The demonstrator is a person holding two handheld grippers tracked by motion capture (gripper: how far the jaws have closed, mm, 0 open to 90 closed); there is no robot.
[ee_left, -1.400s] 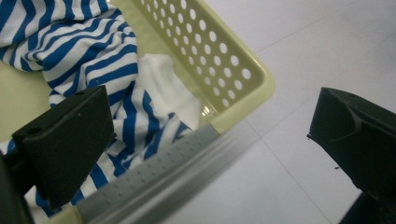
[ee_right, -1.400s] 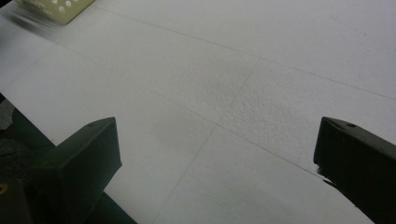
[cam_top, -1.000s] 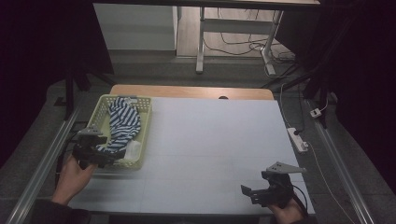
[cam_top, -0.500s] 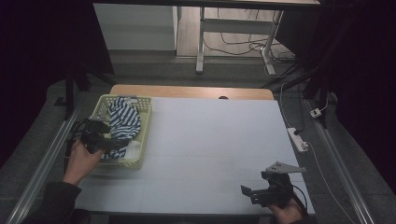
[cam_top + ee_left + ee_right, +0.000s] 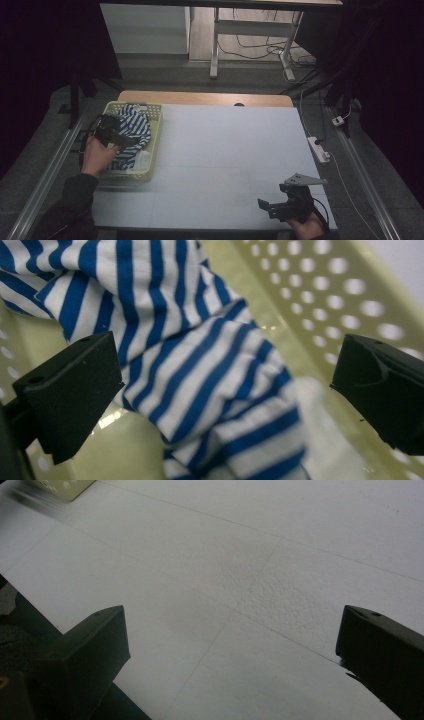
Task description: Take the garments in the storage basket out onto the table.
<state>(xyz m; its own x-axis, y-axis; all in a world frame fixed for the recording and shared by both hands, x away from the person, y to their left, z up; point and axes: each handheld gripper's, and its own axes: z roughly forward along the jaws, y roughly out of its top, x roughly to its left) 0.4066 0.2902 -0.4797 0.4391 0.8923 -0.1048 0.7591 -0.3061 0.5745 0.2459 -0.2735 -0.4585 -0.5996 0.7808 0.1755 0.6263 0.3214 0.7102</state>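
Observation:
A blue-and-white striped cloth (image 5: 134, 131) lies crumpled in a pale yellow perforated basket (image 5: 154, 131) at the table's left. My left gripper (image 5: 121, 138) hovers inside the basket just over the cloth, jaws open. In the left gripper view the striped cloth (image 5: 200, 375) lies between and below the two spread jaws, with the basket wall (image 5: 320, 305) behind. My right gripper (image 5: 267, 206) rests low near the table's front right edge, open with nothing between its jaws, above bare white tabletop (image 5: 240, 580).
The white table surface (image 5: 235, 150) stretches between the two grippers. A wooden strip (image 5: 205, 98) runs along the far edge. A power strip (image 5: 319, 149) lies off the table's right side. Metal rails flank the table.
My left gripper has moved forward and up along the basket, from its near left corner to over the striped cloth. The right gripper has stayed in place.

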